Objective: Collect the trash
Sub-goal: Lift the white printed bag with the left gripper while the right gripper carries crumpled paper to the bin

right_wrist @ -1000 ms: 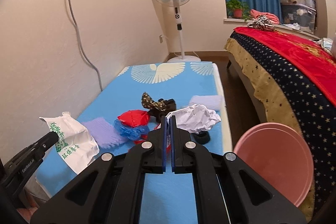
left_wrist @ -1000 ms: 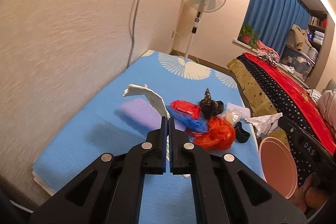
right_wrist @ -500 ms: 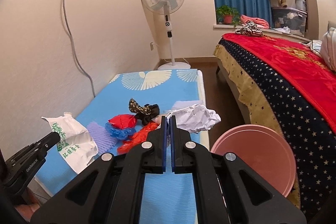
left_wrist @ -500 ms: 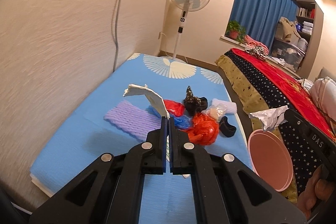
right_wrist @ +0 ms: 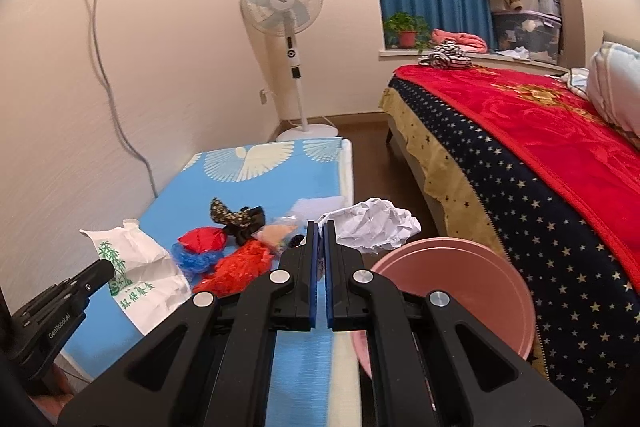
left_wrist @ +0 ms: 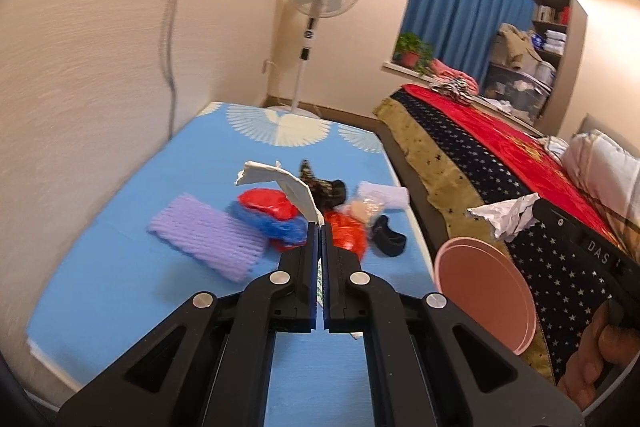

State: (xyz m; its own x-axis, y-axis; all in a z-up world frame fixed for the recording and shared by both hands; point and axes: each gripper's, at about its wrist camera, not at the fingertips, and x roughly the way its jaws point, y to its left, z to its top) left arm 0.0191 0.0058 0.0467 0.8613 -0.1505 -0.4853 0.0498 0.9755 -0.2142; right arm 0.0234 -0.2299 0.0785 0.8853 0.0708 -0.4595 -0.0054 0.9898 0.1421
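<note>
I have drawn both loads back toward the round pink plastic basin (right_wrist: 452, 291) at lower right: left gripper (left_wrist: 319, 227) clamped on the white printed paper bag (left_wrist: 296, 189), right gripper (right_wrist: 320, 227) on the crumpled white paper (right_wrist: 372, 227), ready to drop.

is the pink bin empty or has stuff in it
Cannot tell. Both wrist views show only the pink bin's rim and part of its inner wall; the bottom is hidden.

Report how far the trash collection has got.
Done: nothing shows inside the pink round bin yet. In hand: the left gripper is shut on a white paper bag with green print; the right gripper is shut on crumpled white paper. Left: the purple foam net, red and blue plastic wrappers and other scraps on the blue mat.
</note>
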